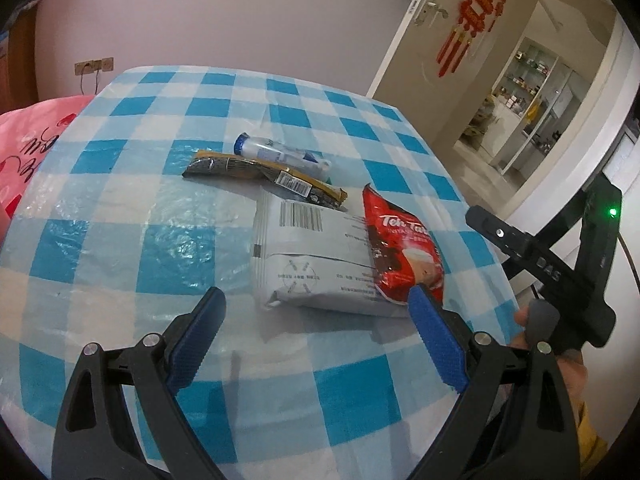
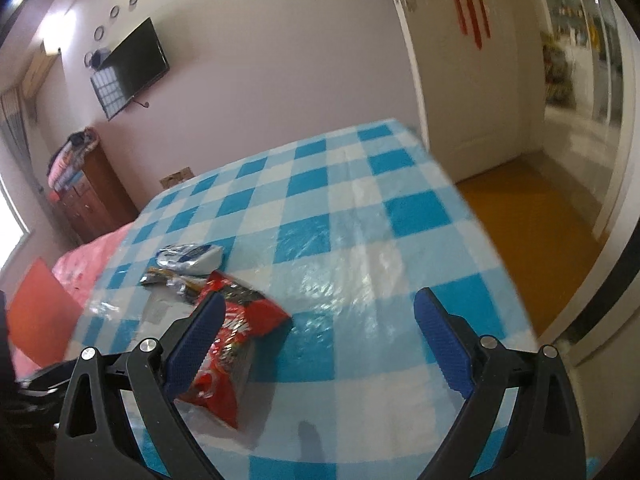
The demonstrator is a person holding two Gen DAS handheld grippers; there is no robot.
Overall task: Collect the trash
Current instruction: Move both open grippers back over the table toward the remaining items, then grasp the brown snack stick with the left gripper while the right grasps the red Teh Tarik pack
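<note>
the left gripper (image 1: 316, 300) hangs low over the checked cloth (image 1: 132, 248), its blue pads (image 1: 196, 336) spread wide and empty. just past its fingers lies a grey mailer (image 1: 308, 256) with a red sachet (image 1: 404, 256) resting on its right edge (the right pad overlaps the sachet's near corner in this view; contact cannot be told). beyond them sit a dark wrapper (image 1: 264, 174) and, touching it, a white tube (image 1: 280, 152). the right gripper (image 2: 318, 302) is also spread wide and empty, the sachet (image 2: 236, 340) by its left finger. far off stands an open door (image 1: 436, 40).
</note>
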